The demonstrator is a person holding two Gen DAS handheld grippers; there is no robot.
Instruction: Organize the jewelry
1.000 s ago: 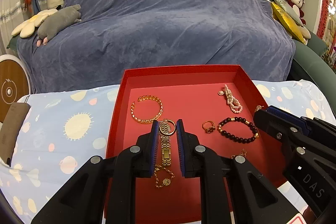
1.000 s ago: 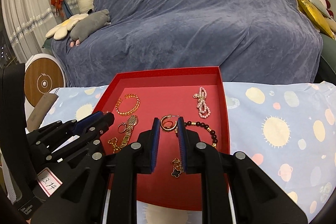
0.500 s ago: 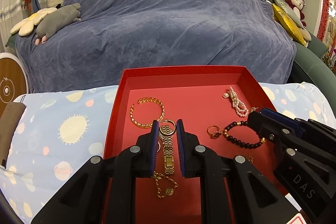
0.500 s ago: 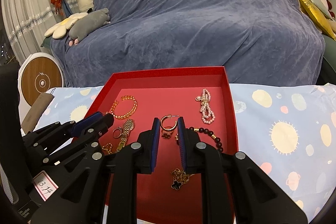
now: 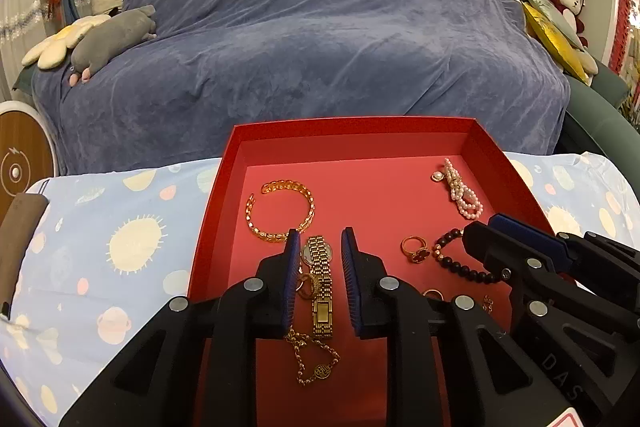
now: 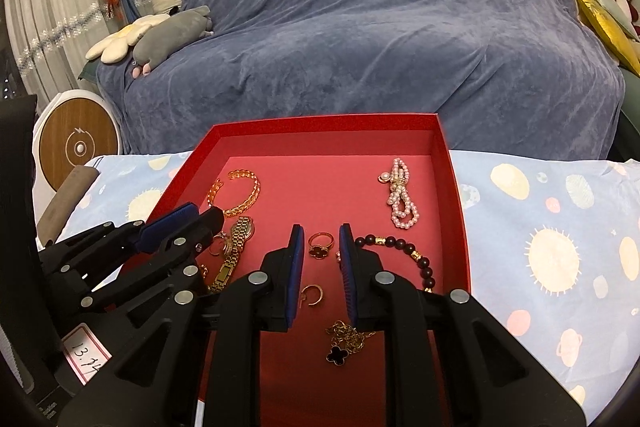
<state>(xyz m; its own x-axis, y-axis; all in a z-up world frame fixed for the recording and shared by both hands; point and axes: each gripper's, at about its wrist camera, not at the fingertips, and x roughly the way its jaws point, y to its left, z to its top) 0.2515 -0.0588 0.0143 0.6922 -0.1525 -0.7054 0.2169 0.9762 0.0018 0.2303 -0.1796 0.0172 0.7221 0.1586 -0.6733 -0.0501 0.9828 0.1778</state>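
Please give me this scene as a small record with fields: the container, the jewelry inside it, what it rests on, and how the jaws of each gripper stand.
container: red tray, open, shallow
surface: light blue cloth with a sun and planet print
jewelry in tray: gold bangle; gold watch; pearl strand; dark bead bracelet; ring with dark stone; gold hoop; clover pendant chain
left gripper: jaws opening, watch in line between them, pads not pressing it
right gripper: jaws narrowly apart, over the ring, nothing held

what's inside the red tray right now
Red tray holds a gold bangle, gold watch, pearl strand, dark bead bracelet, ring, hoop earring and clover necklace. Gripper bodies cover its near part.
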